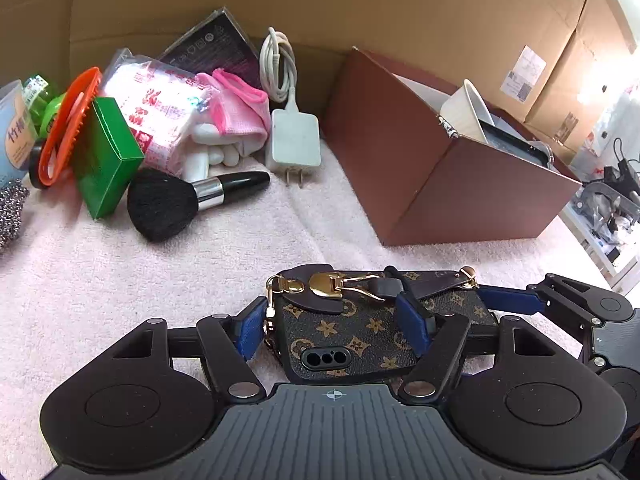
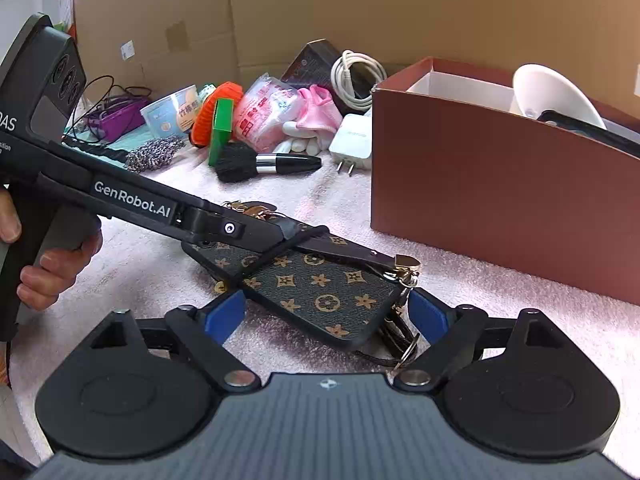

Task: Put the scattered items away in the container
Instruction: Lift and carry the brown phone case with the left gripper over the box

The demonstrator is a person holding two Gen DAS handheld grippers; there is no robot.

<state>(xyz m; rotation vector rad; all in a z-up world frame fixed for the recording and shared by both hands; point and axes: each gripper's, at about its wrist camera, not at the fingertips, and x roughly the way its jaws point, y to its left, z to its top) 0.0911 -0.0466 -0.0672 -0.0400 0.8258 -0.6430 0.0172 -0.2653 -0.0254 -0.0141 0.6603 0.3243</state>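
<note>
While your left hand-held gripper (image 1: pixel 335 322) has its blue pads closed in on the monogram phone case (image 1: pixel 344 336), one on each long edge, your right hand-held gripper (image 2: pixel 326 312) sits spread around the case's other end, pads beside the edges, and I can't tell if they touch. Case lies flat on the pink towel (image 1: pixel 120 280) covering the table, gold clasp (image 1: pixel 326 284) and dark strap on top, lanyard ring trailing by your right pad. Your left hand (image 2: pixel 52 268) on its grip shows in the right wrist view. Just beyond the case, on the right: the brown box (image 1: pixel 460 184), open-topped, with a white bowl (image 2: pixel 556 92) and a dark flat item inside. On the left, further back: black makeup brush (image 1: pixel 188 200), green box (image 1: pixel 106 156), white charger (image 1: pixel 296 142) with coiled cable, pink cloth (image 1: pixel 240 108), plastic packet (image 1: pixel 160 120), orange brush (image 1: pixel 68 128), steel scourer (image 2: pixel 154 152). Cardboard wall behind all of it.
</note>
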